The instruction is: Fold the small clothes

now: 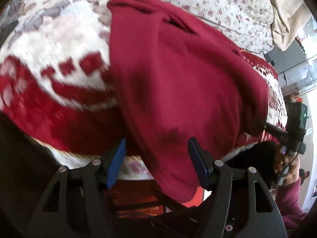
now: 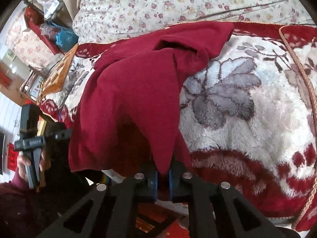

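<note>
A dark red garment (image 1: 178,75) lies on a red and white plush blanket (image 1: 59,49) on a bed, one corner hanging over the near edge. My left gripper (image 1: 156,148) is open, its blue pads (image 1: 116,164) on either side of the hanging corner without pinching it. In the right wrist view the same garment (image 2: 134,91) is lifted into a peak near me. My right gripper (image 2: 163,176) is shut on the garment's near corner. The left gripper also shows in the right wrist view (image 2: 31,138) at the far left, held by a hand.
A floral quilt (image 2: 178,2) lies behind the blanket (image 2: 247,109). An orange patterned cushion (image 2: 57,73) and a cluttered red shelf (image 2: 49,25) are at the left. The right gripper's body (image 1: 293,130) shows at the right edge of the left wrist view. The bed edge is just below both grippers.
</note>
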